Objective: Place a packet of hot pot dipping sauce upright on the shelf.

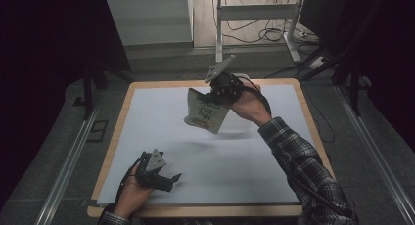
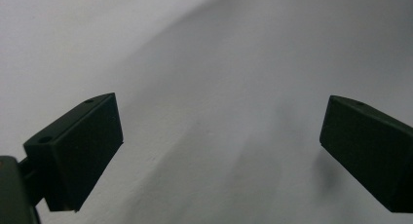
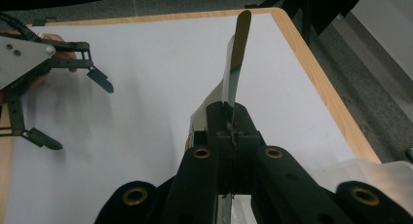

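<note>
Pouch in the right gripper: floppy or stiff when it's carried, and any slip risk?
The pouch hangs off the white table from an edge pinch by the right gripper and holds its flat shape, so probably semi-stiff and light. Its glossy edge suggests a slick film; it might slide or swing if moved fast.

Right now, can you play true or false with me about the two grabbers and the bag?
1. The right gripper pinches a printed bag. True.
2. The bag lies flat on the white sheet. False: it hangs in the air above it.
3. The left gripper has its jaws wide apart. True.
4. The left gripper holds a cup. False: nothing is between its jaws.
5. The table has a wooden edge. True.
</note>
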Available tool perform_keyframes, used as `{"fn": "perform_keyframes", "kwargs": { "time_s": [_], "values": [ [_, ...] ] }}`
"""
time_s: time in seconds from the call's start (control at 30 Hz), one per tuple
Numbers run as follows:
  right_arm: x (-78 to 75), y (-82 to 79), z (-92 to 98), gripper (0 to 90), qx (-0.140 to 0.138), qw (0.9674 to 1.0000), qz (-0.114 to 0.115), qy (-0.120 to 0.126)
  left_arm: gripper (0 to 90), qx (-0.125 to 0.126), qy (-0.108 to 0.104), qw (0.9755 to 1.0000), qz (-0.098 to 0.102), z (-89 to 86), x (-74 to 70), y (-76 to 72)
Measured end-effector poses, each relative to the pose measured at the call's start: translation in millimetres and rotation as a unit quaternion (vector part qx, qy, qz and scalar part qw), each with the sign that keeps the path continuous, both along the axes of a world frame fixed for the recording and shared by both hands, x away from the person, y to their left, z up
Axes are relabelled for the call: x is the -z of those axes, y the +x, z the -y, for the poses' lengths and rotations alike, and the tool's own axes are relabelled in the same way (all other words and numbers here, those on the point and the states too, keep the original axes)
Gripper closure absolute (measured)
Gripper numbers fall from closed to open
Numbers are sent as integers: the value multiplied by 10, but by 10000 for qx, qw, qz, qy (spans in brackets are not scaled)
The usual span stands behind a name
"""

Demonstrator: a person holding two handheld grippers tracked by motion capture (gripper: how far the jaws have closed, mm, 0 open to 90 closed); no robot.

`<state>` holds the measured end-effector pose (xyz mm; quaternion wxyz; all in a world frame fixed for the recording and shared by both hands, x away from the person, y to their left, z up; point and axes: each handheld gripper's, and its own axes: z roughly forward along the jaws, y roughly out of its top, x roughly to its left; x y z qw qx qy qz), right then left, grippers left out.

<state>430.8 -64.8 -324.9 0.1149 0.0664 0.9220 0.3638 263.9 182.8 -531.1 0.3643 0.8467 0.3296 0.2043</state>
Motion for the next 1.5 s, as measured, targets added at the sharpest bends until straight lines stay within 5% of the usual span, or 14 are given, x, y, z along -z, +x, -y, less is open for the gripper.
{"fn": "perform_keyframes", "kwargs": {
  "time_s": [0.77,1.5],
  "values": [
    [-119,368,-126,892,127,9997,172,139,18,5,-38,10000,21,-1,1,0],
    [-40,529,357,892,24,9999,-34,-96,19,-8,23,10000,-6,4,13,5]
  ]
}}
